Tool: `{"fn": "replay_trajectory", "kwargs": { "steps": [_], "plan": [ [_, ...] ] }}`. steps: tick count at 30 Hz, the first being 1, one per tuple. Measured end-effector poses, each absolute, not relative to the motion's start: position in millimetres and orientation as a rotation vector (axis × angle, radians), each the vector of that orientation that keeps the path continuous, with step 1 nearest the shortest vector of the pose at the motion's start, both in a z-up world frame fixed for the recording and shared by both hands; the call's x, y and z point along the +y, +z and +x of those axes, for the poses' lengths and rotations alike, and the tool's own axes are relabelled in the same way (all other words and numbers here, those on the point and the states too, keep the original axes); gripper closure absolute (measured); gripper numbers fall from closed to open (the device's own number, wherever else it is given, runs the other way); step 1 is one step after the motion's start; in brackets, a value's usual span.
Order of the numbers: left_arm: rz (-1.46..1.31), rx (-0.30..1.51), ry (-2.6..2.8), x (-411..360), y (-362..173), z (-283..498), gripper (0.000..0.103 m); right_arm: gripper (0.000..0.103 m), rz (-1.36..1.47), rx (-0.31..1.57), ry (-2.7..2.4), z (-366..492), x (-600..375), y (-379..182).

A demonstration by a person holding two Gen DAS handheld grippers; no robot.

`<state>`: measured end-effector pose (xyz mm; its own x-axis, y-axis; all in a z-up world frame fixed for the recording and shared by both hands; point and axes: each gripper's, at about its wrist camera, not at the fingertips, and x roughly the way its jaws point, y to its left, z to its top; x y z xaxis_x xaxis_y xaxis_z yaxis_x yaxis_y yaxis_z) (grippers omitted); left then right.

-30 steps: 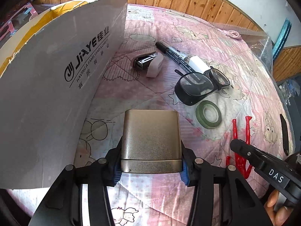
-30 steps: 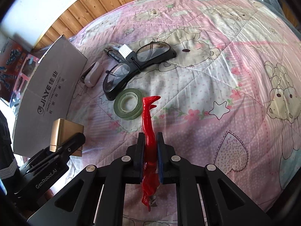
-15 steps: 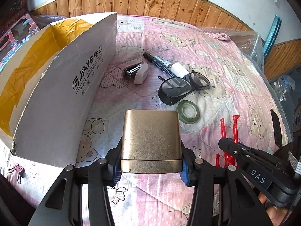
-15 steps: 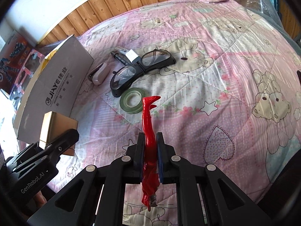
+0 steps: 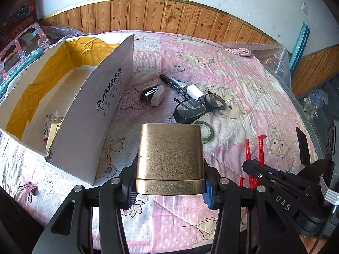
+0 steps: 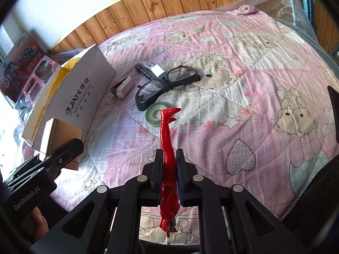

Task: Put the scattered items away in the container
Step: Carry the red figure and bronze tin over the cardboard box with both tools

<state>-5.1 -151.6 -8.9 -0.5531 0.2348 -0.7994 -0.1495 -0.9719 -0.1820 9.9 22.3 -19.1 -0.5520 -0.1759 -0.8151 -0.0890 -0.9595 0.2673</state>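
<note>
In the left wrist view, the left gripper fills the bottom centre of the frame, clenched on a gold metallic box pressed between its blue-padded fingers. The cardboard container stands at the left of the frame on the pink quilt, open at the top, its inner walls lined with yellow tape; a small printed carton lies on its floor. In the middle of the frame, just beside the container's printed wall, lies a white stapler; to its right a black marker with a white cap, then black-framed glasses, with a green tape roll partly hidden behind the gold box. A pink binder clip lies on the quilt at lower left. The right gripper shows at lower right, gripping a red tool

In the right wrist view, the right gripper sits at bottom centre, closed tight on the red tool, whose tip points up the frame over the green tape roll. The glasses, marker and stapler lie above it, centre-left. The container is at the left, and the left gripper at lower left holds the gold box in front of the container's near corner
</note>
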Motion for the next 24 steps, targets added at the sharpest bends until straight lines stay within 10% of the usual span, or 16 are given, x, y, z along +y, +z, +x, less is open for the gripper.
{"fn": "replay_trajectory", "kwargs": {
  "steps": [24],
  "plan": [
    [-1.231,-0.208,2.65,-175.9,27.2,7.5,0.054,0.091,1.293,-0.342,-2.719,22.5,-12.2,38.5]
  ]
}}
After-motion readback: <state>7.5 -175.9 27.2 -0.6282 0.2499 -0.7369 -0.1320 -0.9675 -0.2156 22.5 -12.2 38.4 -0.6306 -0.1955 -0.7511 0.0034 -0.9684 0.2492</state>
